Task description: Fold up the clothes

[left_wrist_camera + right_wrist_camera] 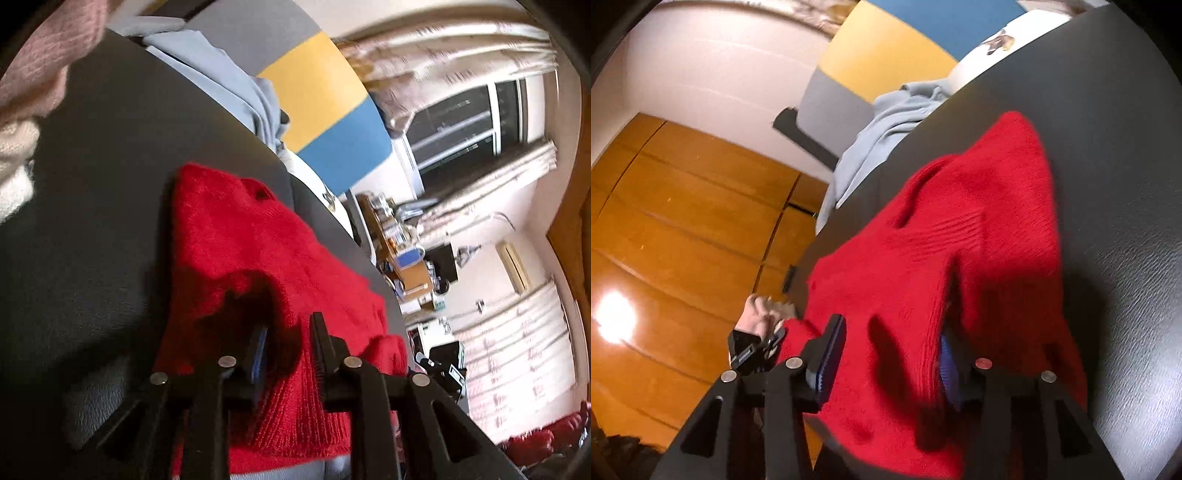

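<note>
Black plastic left gripper [286, 354] & right gripper [890, 354], silver screws, blue-padded jaws; bare-skinned hand [762, 314].

sweater [258, 240] — red | table [92, 184] — dark grey | hoodie [879, 125] — pale blue

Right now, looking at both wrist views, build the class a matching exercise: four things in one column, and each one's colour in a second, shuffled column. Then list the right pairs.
Things:
1. sweater held at both grippers
2. garment bunched at the table's far edge
3. table surface
4. knit at the upper left in the left wrist view

Colours:
A. dark grey
B. pink
C. red
D. pale blue

Pairs: 1-C, 2-D, 3-A, 4-B
</note>
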The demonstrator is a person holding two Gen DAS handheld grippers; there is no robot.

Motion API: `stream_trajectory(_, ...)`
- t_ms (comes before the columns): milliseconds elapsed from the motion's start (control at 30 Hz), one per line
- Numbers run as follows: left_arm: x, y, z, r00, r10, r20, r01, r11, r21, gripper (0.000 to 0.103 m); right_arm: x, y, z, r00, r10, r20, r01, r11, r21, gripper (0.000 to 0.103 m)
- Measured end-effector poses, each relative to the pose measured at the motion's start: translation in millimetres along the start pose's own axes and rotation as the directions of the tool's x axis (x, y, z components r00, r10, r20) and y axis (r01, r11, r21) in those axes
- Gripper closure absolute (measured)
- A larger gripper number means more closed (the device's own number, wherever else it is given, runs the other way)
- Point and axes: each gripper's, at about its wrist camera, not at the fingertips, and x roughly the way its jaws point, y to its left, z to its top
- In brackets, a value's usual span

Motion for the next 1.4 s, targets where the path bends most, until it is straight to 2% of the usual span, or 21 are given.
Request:
stream_trajectory(67, 5, 0, -1, 0.999, 0.027, -0.021, -0.027, 0.999, 0.019, 0.082, 0, 5, -7, 0.999, 0.006, -0.035, -0.007, 1.0, -0.021, 0.046)
stream_trajectory(167, 13, -6, -7, 0.995, 0.069, -0.077, -0.063, 0.995, 0.082, 0.092, 4, 8, -18, 0.996, -0.067, -0.056, 0.063, 0.995, -0.077, 0.047)
stream_trajectory(200, 14, -8, -10, 0.993, 0.076, -0.093, -0.067, 0.993, 0.102, 0.092, 6, 7, -19, 0.994, -0.088, -0.062, 0.083, 0.993, -0.086, 0.056)
stream_trajectory(233, 13, -11, -11, 0.993, 0.061, -0.099, -0.05, 0.993, 0.108, 0.093, 9, 5, -20, 0.992, -0.109, -0.067, 0.103, 0.99, -0.095, 0.072)
stream_trajectory(300, 9, -15, -11, 0.994, 0.023, -0.106, -0.011, 0.994, 0.113, 0.093, 10, 6, -21, 0.987, -0.138, -0.079, 0.129, 0.985, -0.115, 0.09)
stream_trajectory(333, 3, -16, -9, 0.995, -0.019, -0.094, 0.028, 0.995, 0.095, 0.093, 10, 7, -21, 0.986, -0.146, -0.082, 0.135, 0.983, -0.126, 0.091)
stream_trajectory(400, -6, -19, -2, 0.993, -0.098, -0.067, 0.103, 0.993, 0.063, 0.093, 6, 13, -16, 0.99, -0.124, -0.063, 0.115, 0.984, -0.134, 0.093)
stream_trajectory(467, -12, -23, 12, 0.989, -0.147, -0.032, 0.149, 0.988, 0.046, 0.093, -1, 21, -9, 0.998, -0.064, -0.029, 0.059, 0.989, -0.138, 0.093)
stream_trajectory(567, -9, -30, 37, 0.983, -0.183, 0.009, 0.182, 0.983, 0.031, 0.094, -11, 30, 10, 0.999, 0.032, 0.032, -0.027, 0.991, -0.132, 0.093)
stream_trajectory(667, 7, -24, 61, 0.987, -0.15, 0.058, 0.152, 0.988, -0.028, 0.094, -17, 32, 36, 0.99, 0.097, 0.099, -0.086, 0.99, -0.111, 0.093)
stream_trajectory(733, 28, -3, 71, 0.995, -0.078, 0.065, 0.087, 0.985, -0.147, 0.094, -9, 20, 55, 0.988, 0.062, 0.145, -0.055, 0.997, -0.053, 0.093)
stream_trajectory(833, 60, 34, 77, 0.999, 0.043, 0.019, -0.034, 0.948, -0.318, 0.094, 4, -4, 73, 0.986, -0.016, 0.164, 0.005, 0.998, 0.067, 0.092)
stream_trajectory(867, 67, 43, 75, 0.998, 0.057, 0.0, -0.053, 0.934, -0.353, 0.093, 11, -16, 75, 0.987, -0.046, 0.156, 0.028, 0.993, 0.113, 0.092)
stream_trajectory(900, 69, 47, 73, 0.999, 0.039, 0.004, -0.035, 0.931, -0.365, 0.092, 17, -26, 76, 0.987, -0.067, 0.148, 0.044, 0.987, 0.154, 0.09)
stream_trajectory(967, 66, 47, 72, 1.0, 0.022, 0.02, -0.014, 0.933, -0.36, 0.091, 19, -39, 70, 0.989, -0.054, 0.14, 0.025, 0.98, 0.199, 0.089)
stream_trajectory(1067, 51, 37, 76, 0.996, 0.081, 0.023, -0.072, 0.959, -0.276, 0.083, 15, -49, 63, 0.989, -0.027, 0.149, -0.007, 0.975, 0.221, 0.073)
stream_trajectory(1133, 40, 29, 79, 0.991, 0.135, 0.023, -0.127, 0.97, -0.206, 0.082, 2, -42, 58, 0.988, -0.015, 0.156, -0.014, 0.984, 0.179, 0.046)
stream_trajectory(1200, 30, 24, 79, 0.98, 0.198, 0.022, -0.193, 0.971, -0.14, 0.079, -12, -34, 53, 0.987, -0.008, 0.163, -0.014, 0.991, 0.132, 0.037)
stream_trajectory(1300, 19, 20, 78, 0.962, 0.274, 0.022, -0.272, 0.96, -0.068, 0.078, -36, -6, 47, 0.978, -0.1, 0.181, 0.105, 0.994, -0.021, 0.034)
stream_trajectory(1333, 16, 21, 77, 0.96, 0.279, 0.025, -0.277, 0.959, -0.064, 0.078, -40, 4, 45, 0.97, -0.154, 0.189, 0.174, 0.981, -0.089, 0.031)
stream_trajectory(1400, 12, 22, 75, 0.955, 0.296, 0.028, -0.294, 0.954, -0.056, 0.077, -44, 25, 41, 0.945, -0.256, 0.206, 0.301, 0.924, -0.235, 0.031)
